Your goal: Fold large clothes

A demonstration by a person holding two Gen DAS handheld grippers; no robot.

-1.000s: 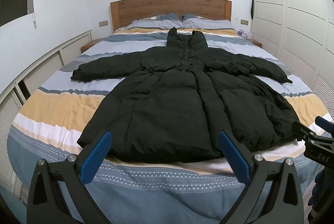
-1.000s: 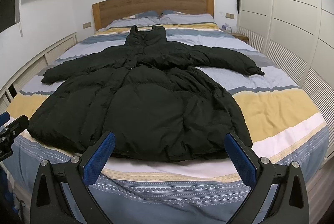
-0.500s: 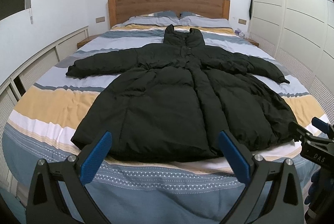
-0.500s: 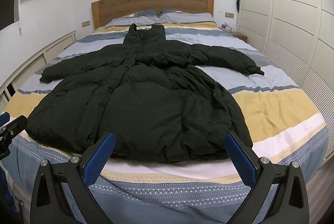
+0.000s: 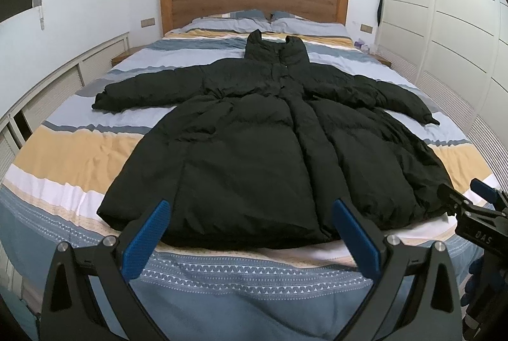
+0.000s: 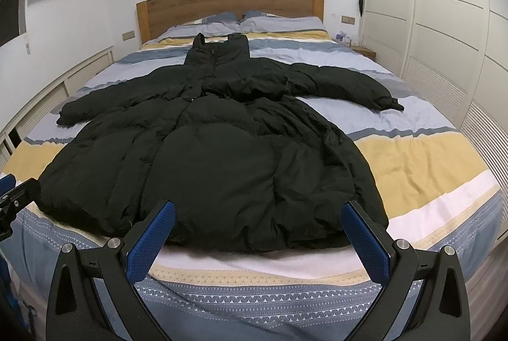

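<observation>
A long black puffer coat [image 5: 254,134] [image 6: 222,157] lies flat, front up, on the striped bed [image 5: 70,157], sleeves spread to both sides and collar toward the headboard. My left gripper [image 5: 250,233] hovers open just before the coat's hem, left of its middle, with nothing between its blue pads. My right gripper [image 6: 258,234] is open too, at the hem's right part, holding nothing. In the left wrist view the right gripper [image 5: 476,207] shows at the right edge. In the right wrist view part of the left gripper [image 6: 14,198] shows at the left edge.
A wooden headboard [image 5: 250,4] and two pillows [image 5: 270,20] are at the far end. White wardrobe doors [image 5: 444,23] run along the right side. A low white slatted cabinet [image 5: 47,93] runs along the left. Small bedside tables flank the headboard.
Both grippers have moved slightly forward and up toward the coat's hem. The coat has not moved, and both grippers stay open.
</observation>
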